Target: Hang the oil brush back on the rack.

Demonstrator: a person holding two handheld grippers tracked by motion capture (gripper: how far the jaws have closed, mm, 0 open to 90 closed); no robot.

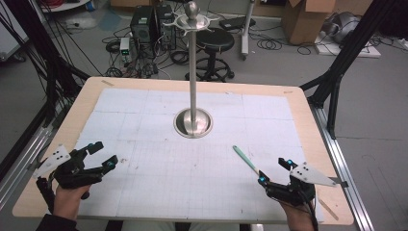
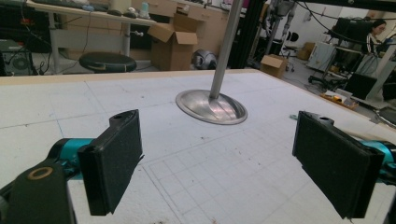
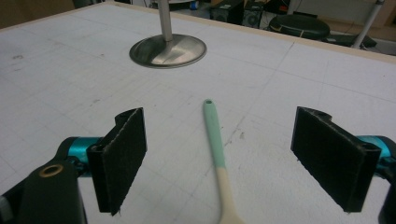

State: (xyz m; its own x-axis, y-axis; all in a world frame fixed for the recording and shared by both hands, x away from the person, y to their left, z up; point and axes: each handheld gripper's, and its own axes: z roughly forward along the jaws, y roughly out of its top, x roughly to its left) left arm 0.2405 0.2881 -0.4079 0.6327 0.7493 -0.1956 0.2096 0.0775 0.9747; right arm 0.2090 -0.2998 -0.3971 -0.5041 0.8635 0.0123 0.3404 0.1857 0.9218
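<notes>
— That tall steel stand (image 1: 193, 72) on the table (image 1: 86, 96) looks top-heavy; a careless swing could knock it.

— Both claws are spread wide and empty: left gripper (image 1: 102, 155), right gripper (image 1: 274, 171).

— The spoon (image 3: 215, 149) lies flat just ahead of the right one: mint handle with a hanging hole, pale wood below. Thin, so it could skid.

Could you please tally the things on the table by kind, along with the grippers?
Metal stand: 1
Mint-handled utensil: 1
Grippers: 2, left gripper and right gripper, both open
Total: 4
</notes>
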